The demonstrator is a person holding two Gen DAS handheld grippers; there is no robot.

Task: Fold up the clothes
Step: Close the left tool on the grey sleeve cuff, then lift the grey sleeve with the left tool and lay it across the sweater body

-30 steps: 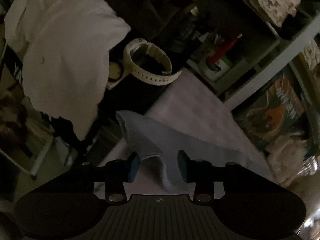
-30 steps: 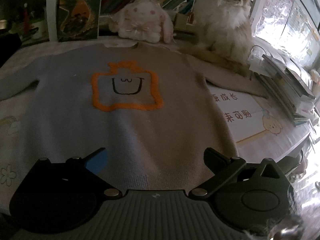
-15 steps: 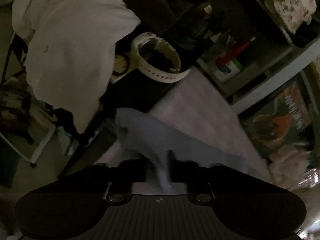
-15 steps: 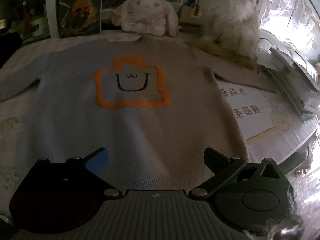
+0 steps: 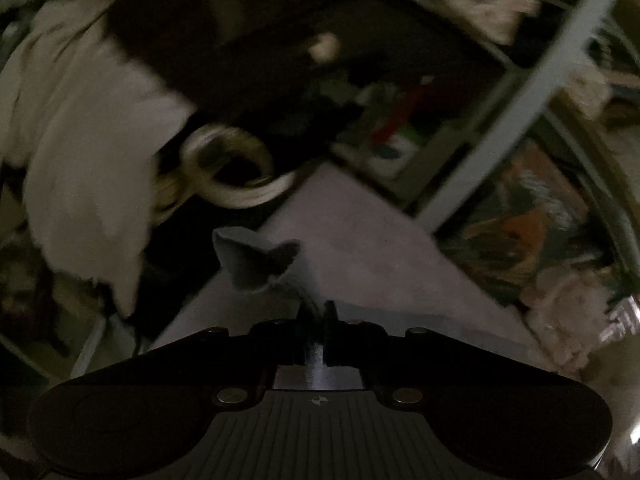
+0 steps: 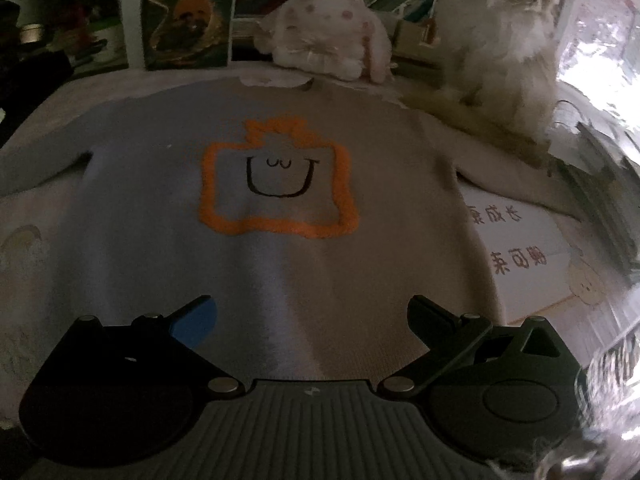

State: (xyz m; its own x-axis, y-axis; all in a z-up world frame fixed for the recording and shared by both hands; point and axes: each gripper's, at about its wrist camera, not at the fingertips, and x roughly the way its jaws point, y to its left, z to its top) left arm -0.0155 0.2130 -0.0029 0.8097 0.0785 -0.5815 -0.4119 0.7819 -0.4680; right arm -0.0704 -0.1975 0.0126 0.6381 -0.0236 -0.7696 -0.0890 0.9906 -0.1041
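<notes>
A pale blue-grey sweater [image 6: 280, 264] with an orange fuzzy frame and a smiling face lies spread flat, front up, on the table. My right gripper [image 6: 312, 316] hovers open over its lower hem, nothing between the fingers. In the left wrist view my left gripper [image 5: 316, 312] is shut on the sweater's sleeve cuff [image 5: 256, 260], which stands lifted off the table with its opening showing. The other sleeve [image 6: 520, 176] stretches toward the right, under the cat.
A fluffy cat [image 6: 508, 48] sits at the back right on the sleeve. A plush rabbit [image 6: 332, 36] and a book [image 6: 188, 12] stand behind the collar. A printed sheet [image 6: 520, 248] lies right. A white garment [image 5: 88, 140], a coiled white belt [image 5: 228, 168] and shelves [image 5: 500, 112] surround the left side.
My left gripper closed on the sleeve cuff and lifted it off the table. The right gripper moved a little forward over the hem, staying open.
</notes>
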